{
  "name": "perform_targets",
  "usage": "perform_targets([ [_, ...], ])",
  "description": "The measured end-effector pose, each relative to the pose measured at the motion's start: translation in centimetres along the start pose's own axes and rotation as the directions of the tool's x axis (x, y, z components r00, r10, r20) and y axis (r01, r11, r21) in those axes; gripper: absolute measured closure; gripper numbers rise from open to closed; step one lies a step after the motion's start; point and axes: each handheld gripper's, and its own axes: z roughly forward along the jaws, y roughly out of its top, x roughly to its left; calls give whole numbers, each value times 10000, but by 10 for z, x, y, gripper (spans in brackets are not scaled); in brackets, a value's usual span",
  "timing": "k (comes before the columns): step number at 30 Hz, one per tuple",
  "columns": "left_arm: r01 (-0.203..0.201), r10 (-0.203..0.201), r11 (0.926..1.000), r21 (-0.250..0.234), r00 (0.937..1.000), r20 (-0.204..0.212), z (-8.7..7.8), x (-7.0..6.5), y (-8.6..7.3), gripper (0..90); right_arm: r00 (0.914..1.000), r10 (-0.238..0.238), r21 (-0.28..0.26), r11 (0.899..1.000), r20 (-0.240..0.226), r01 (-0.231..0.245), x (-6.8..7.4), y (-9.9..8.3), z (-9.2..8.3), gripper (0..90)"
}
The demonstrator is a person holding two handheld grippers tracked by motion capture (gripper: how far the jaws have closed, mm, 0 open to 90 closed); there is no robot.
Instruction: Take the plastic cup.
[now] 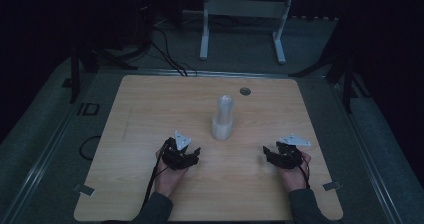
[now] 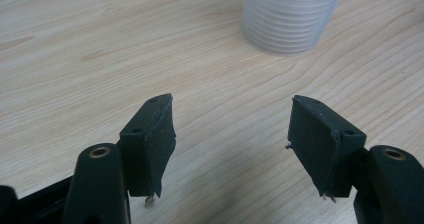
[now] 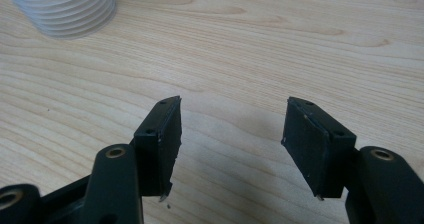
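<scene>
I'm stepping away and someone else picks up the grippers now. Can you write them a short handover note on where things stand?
Left gripper: jaws apart with nothing between them, low over the table, left of the cup stack.
Right gripper: jaws apart with nothing between them, low over the table to the stack's right.
Stack of white ribbed cups: upright near the table's middle, ahead of both grippers and between them, untouched.
Done: nothing visible yet; no cup stands apart from the stack.
Left: probably reach in, grip the stack and start handling the cups.
</scene>
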Motion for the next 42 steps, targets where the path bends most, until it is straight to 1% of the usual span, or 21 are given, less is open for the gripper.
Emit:
perform_targets([
  [2,0,0,10000,0,10000,0,0,0,0,339,10000,-20,-21,10000,-12,20,0,0,0,401],
  [3,43,-42,10000,-56,10000,83,0,-1,2,330,10000,-90,-60,9999,-13,90,2,2,-2,401],
  [6,-11,12,10000,-87,9999,113,0,0,3,327,9999,-133,-151,9998,-40,132,3,5,-4,401],
  [7,74,-73,9998,-177,9999,86,-1,1,5,327,9999,-148,-188,9997,-53,147,3,6,-5,401],
  [13,236,-230,9993,-283,9995,204,-1,3,9,324,9995,-276,-326,9991,-157,271,6,13,-9,401],
  [15,290,-291,9988,-405,9996,-34,-2,3,11,311,9991,-390,-369,9986,-146,385,7,16,-10,401],
  [17,398,-389,9976,-572,9991,178,-4,4,13,311,9989,-442,-423,9982,-171,435,9,19,-13,400],
  [19,406,-391,9972,-630,9989,256,-4,3,16,311,9984,-532,-517,9973,-169,522,10,23,-15,398],
  [21,367,-341,9970,-689,9987,385,-3,3,19,311,9978,-640,-605,9962,-155,630,12,28,-17,397],
  [24,320,-282,9967,-750,9983,517,-2,1,24,311,9955,-938,-788,9926,-109,927,16,36,-20,397],
  [27,314,-256,9970,-712,9964,813,1,-2,30,312,9935,-1128,-960,9892,-129,1110,19,45,-24,395],
  [29,229,-168,9973,-694,9959,886,2,-3,33,317,9921,-1248,-1048,9869,-132,1227,22,51,-25,395],
  [30,136,-67,9974,-701,9952,977,4,-5,36,317,9915,-1274,-1197,9851,-278,1232,24,56,-27,395],
  [31,136,-67,9974,-701,9952,977,4,-5,36,317,9915,-1274,-1197,9851,-278,1232,24,56,-27,395],
  [35,-45,124,9973,-736,9941,1075,8,-7,42,316,9900,-1359,-1436,9812,-373,1293,29,66,-28,395],
  [36,-117,197,9972,-736,9938,1094,10,-8,46,307,9892,-1376,-1539,9797,-506,1284,31,71,-28,395],
  [37,-117,197,9972,-736,9938,1094,10,-8,46,305,9892,-1376,-1539,9797,-506,1284,31,71,-28,395],
  [38,-157,240,9969,-765,9937,1097,11,-9,48,304,9890,-1357,-1616,9790,-593,1246,33,76,-29,395],
  [42,-268,365,9962,-834,9924,1175,14,-10,54,303,9872,-1424,-1706,9769,-718,1285,36,83,-28,389],
])
